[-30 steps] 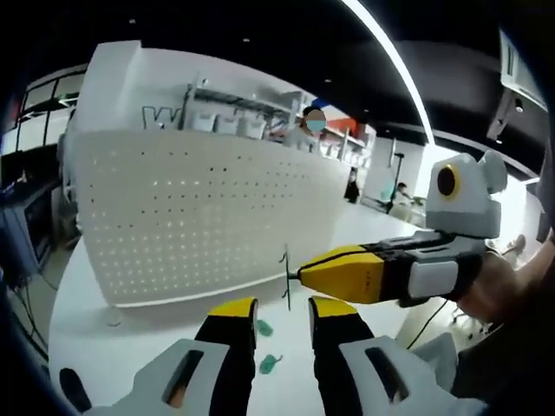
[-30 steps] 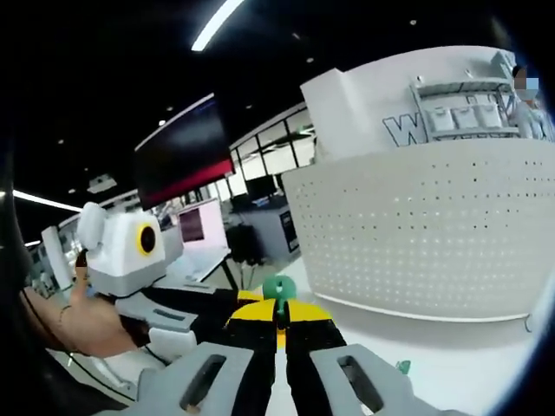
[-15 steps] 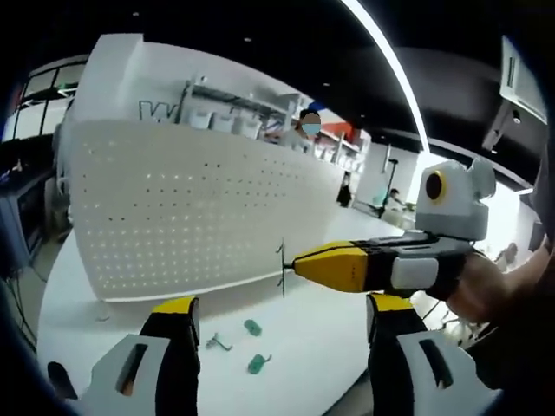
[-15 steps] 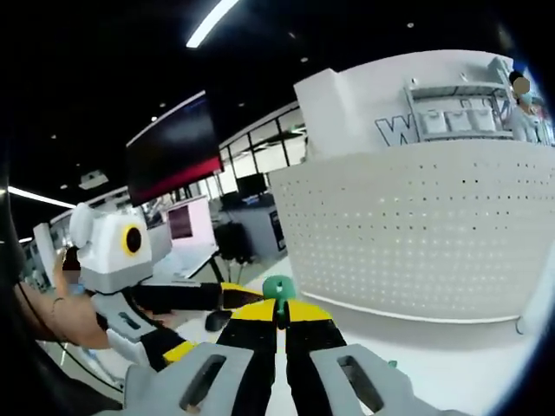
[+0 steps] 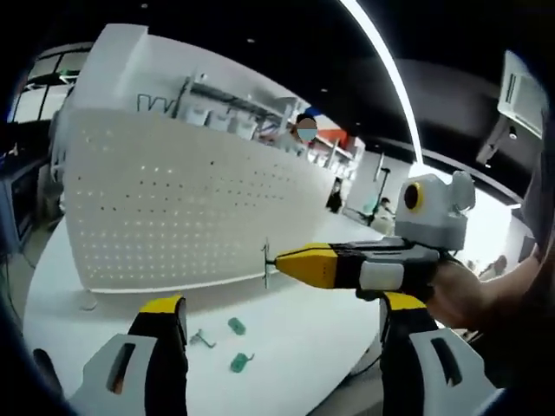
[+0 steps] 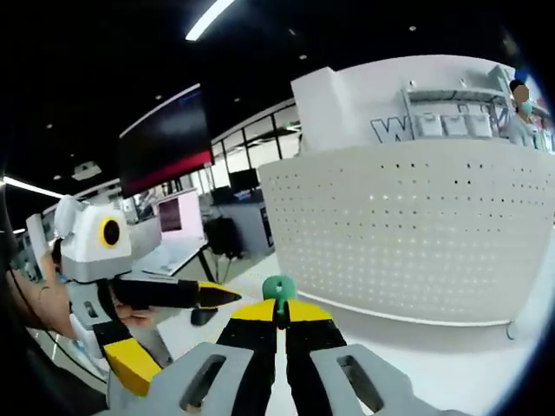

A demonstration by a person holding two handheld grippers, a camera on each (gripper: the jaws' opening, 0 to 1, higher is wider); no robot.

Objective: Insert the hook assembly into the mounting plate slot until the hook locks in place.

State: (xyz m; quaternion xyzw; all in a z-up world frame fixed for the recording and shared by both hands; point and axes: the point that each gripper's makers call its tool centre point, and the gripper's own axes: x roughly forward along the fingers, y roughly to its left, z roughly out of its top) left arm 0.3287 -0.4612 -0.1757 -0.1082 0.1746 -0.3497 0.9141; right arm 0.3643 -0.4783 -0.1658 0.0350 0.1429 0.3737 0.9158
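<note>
In the left gripper view, my left hand-held gripper (image 5: 282,342) is released, jaws spread wide above the white counter (image 5: 295,334). My right hand-held gripper (image 5: 279,258) reaches in from the right, clenched on the hook assembly (image 5: 265,262) just in front of the white perforated mounting plate (image 5: 165,212). Two green hooks (image 5: 236,343) and a metal hook (image 5: 201,338) lie on the counter.

In the right gripper view, my right hand-held gripper (image 6: 278,314) pinches the hook assembly's green head (image 6: 278,289) near the mounting plate (image 6: 416,234). My left hand-held gripper (image 6: 169,325) sits at left, jaws apart.

White table (image 5: 295,329) w/ two green bits (image 5: 236,326) lying loose. Shelving w/ bins (image 6: 451,121) behind. Dark red-edged screen (image 6: 165,143) at left, ceiling light strip (image 5: 386,65) overhead.
</note>
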